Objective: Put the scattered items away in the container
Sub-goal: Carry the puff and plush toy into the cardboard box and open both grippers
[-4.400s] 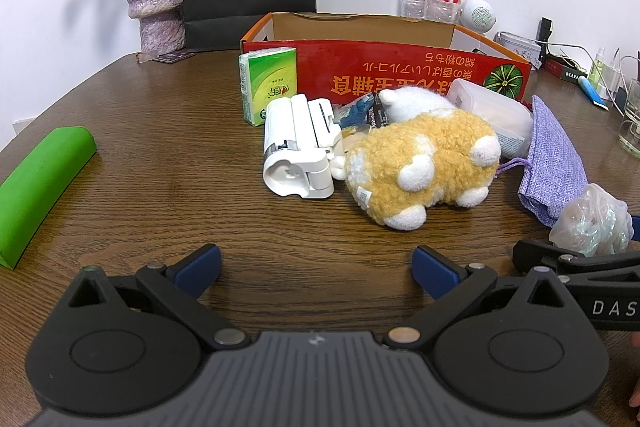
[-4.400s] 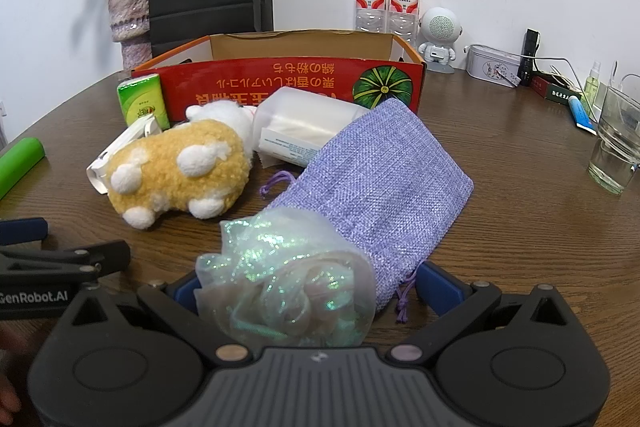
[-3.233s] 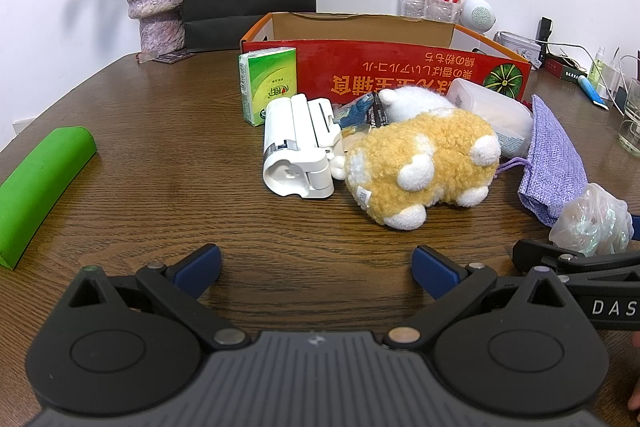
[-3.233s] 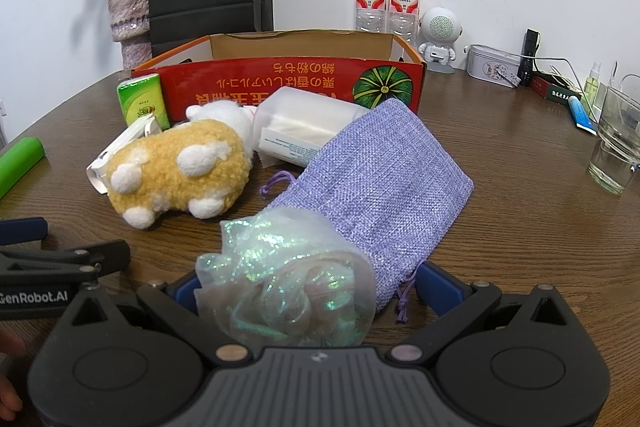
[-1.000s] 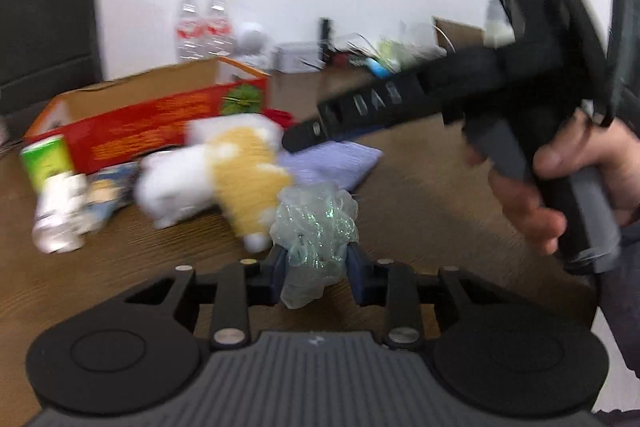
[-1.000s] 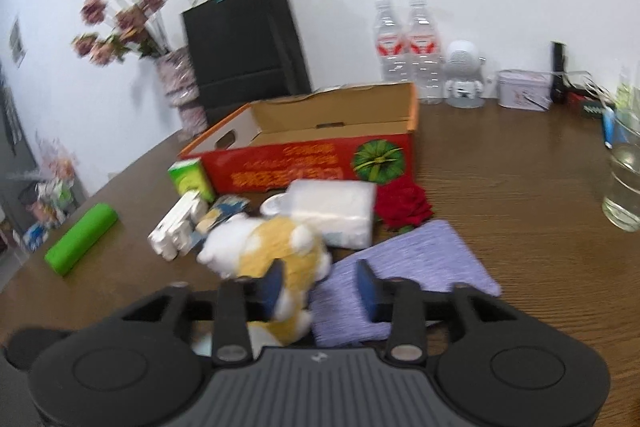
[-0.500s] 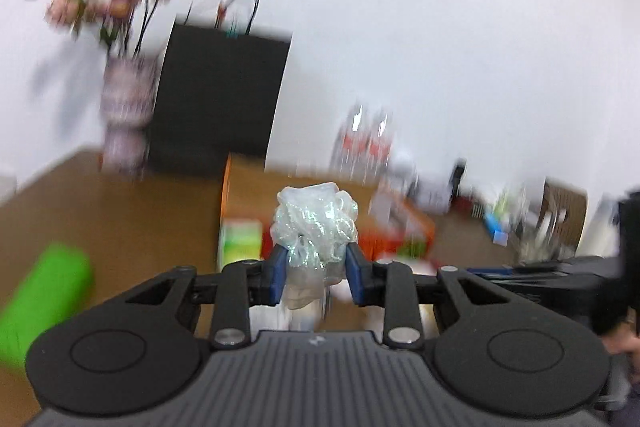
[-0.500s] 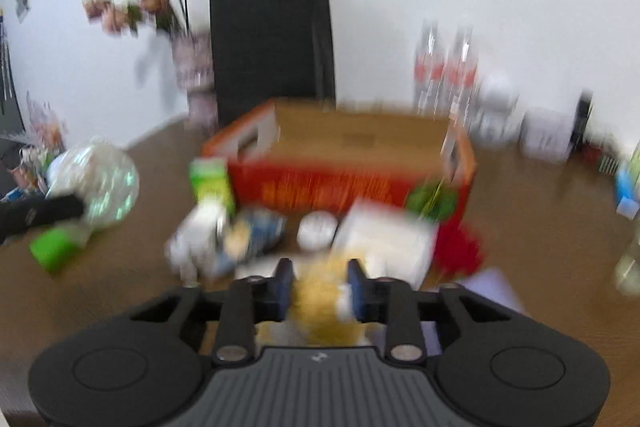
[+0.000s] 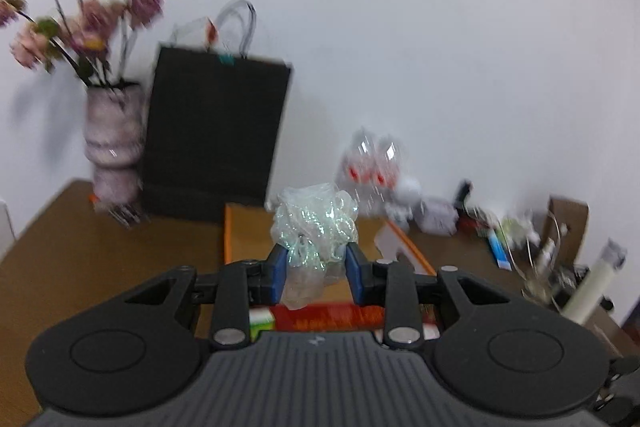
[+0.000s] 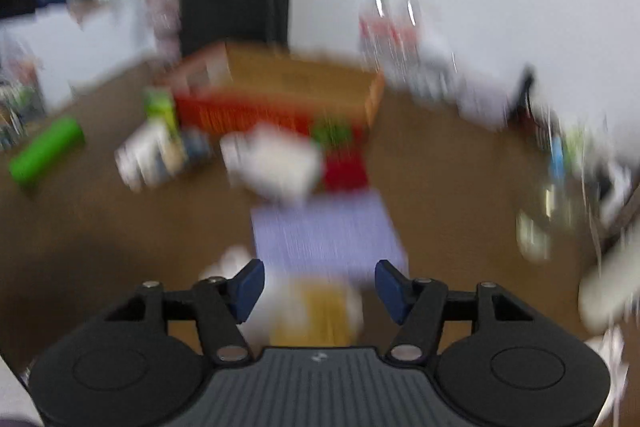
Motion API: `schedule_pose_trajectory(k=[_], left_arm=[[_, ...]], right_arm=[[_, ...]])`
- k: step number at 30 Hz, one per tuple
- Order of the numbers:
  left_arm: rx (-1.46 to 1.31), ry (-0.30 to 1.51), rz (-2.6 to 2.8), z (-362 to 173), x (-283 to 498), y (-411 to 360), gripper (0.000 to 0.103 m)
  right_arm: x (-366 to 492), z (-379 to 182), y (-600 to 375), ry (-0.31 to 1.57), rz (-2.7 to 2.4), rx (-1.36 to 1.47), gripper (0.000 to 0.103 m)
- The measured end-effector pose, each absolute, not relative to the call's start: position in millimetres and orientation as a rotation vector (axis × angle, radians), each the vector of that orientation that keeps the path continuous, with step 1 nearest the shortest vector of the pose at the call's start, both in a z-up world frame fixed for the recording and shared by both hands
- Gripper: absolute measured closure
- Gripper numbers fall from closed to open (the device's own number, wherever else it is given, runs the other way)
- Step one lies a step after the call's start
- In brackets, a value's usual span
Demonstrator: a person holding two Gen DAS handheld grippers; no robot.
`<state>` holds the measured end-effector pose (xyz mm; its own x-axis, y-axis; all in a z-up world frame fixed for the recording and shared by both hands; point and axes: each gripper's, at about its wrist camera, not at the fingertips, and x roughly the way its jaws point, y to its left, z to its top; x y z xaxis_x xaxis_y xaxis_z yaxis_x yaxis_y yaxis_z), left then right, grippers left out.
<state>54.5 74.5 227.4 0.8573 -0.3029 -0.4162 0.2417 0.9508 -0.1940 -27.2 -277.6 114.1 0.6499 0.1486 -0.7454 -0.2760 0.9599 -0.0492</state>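
Note:
My left gripper (image 9: 316, 269) is shut on an iridescent crinkled plastic ball (image 9: 314, 223) and holds it in the air, in front of and above the open red-and-orange cardboard box (image 9: 244, 231). My right gripper (image 10: 320, 285) is open, low over the yellow-and-white plush toy (image 10: 316, 311), which lies between its fingers. The right wrist view is blurred. In it the box (image 10: 280, 107) stands at the back, with a purple cloth pouch (image 10: 324, 235), a white packet (image 10: 276, 163), a red item (image 10: 346, 169) and a green carton (image 10: 160, 111) before it.
A vase of dried flowers (image 9: 114, 151) and a black paper bag (image 9: 214, 135) stand behind the box, water bottles (image 9: 372, 167) to its right. A green roll (image 10: 46, 149) lies at the left. A glass (image 10: 536, 227) and clutter are at the right.
My left gripper took the plastic ball from beside the right gripper and lifted it up toward the box. My right gripper moved over the plush toy and has opened wider.

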Motion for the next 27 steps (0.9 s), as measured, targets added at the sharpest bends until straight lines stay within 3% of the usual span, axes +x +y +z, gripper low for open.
schedule_pose_trajectory(k=[3,4,7,13,16,18,21,27], left_arm=[[-0.109,0.477,-0.283,226.2,59.4,60.7,0.072],[-0.108,0.476,-0.282,228.4,58.8,59.3,0.072],[-0.096,0.441,-0.273,249.0,46.8,65.1,0.072],[0.000,0.299,-0.179,355.7,45.8,83.3,0.072],[0.059,0.254,-0.139,413.0,75.4,73.5,0.070],[0.041,0.253,-0.142,422.1,105.1,63.9,0.069],[0.009,0.334,-0.227,376.3,168.3,32.7,0.067],[-0.032,0.689,-0.270,198.6,299.0,-31.6,0.070]], right_arm=[[-18.3,78.1,-281.2,0.913,0.256,-0.105,0.043],[-11.7,68.8,-280.3,0.941,0.260,-0.085,0.060],[-10.7,81.8,-271.1,0.908,0.243,-0.132,0.062],[-12.5,260.1,-258.7,0.554,0.339,-0.202,0.061],[39.3,350.9,-250.5,0.515,0.387,-0.230,0.061],[92.3,388.5,-247.2,0.511,0.371,-0.197,0.060],[181.3,370.6,-248.0,0.557,0.333,-0.071,0.060],[317.6,201.4,-230.0,0.886,0.265,0.032,0.060]])
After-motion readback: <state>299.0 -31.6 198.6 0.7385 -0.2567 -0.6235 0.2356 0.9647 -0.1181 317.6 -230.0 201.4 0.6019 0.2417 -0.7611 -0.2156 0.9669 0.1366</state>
